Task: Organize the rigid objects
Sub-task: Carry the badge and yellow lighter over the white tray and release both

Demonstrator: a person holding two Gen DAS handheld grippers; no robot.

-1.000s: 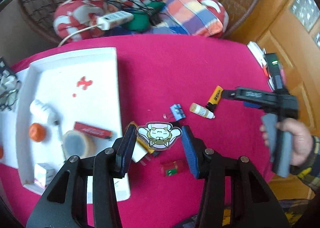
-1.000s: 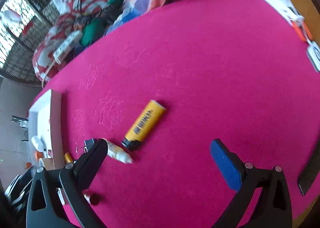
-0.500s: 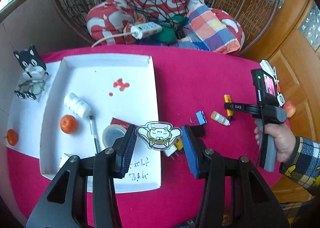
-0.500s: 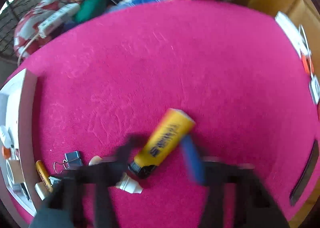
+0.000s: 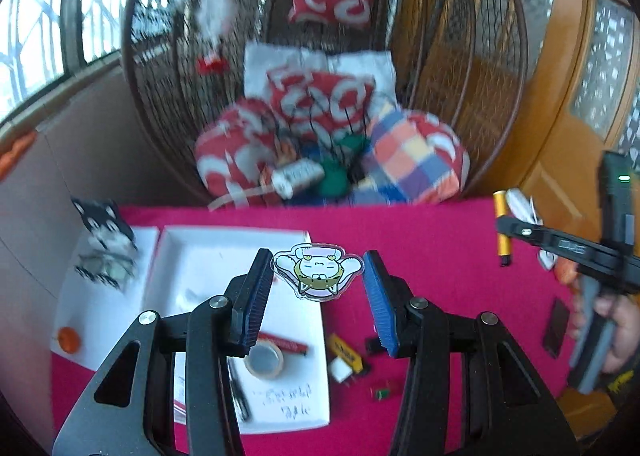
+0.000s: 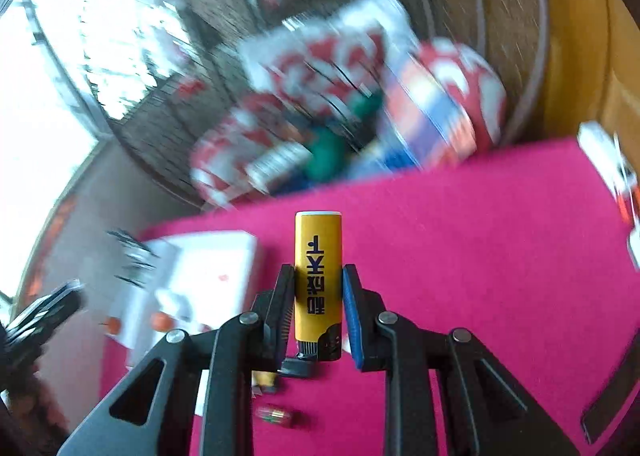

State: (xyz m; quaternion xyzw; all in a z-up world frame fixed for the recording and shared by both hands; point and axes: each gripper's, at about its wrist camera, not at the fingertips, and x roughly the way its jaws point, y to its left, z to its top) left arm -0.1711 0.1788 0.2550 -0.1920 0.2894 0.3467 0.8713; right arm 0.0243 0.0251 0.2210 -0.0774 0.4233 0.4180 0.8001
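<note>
While both grippers hang above the pink tablecloth, here's the rundown view by view:

left wrist cam, left gripper [image 5: 318, 276]: jaws clamped on a flat cartoon cat sticker [image 5: 318, 270], pinched by its side edges, held up off the table.
left wrist cam, tray: white tray [image 5: 316, 408] sits below/left of the gripper w/ a tape roll [image 5: 264, 359], a red bar [image 5: 286, 343] and an orange ball [image 5: 68, 339] nearby on the white sheet beside it.
left wrist cam, loose bits: small yellow block [image 5: 346, 350] and a tiny red-green piece [image 5: 382, 392] on the cloth just right of the tray.
left wrist cam, right side: person's hand [image 5: 618, 330] grips the other tool's handle at frame edge.

right wrist cam, right gripper [image 6: 318, 298]: jaws closed up in the last sec, now clamped on the yellow lighter [image 6: 318, 256], upright, black end down, lifted clear of the tablecloth [image 6: 480, 256].
right wrist cam, bg: blurry, tray far left, can't make out details.
</note>
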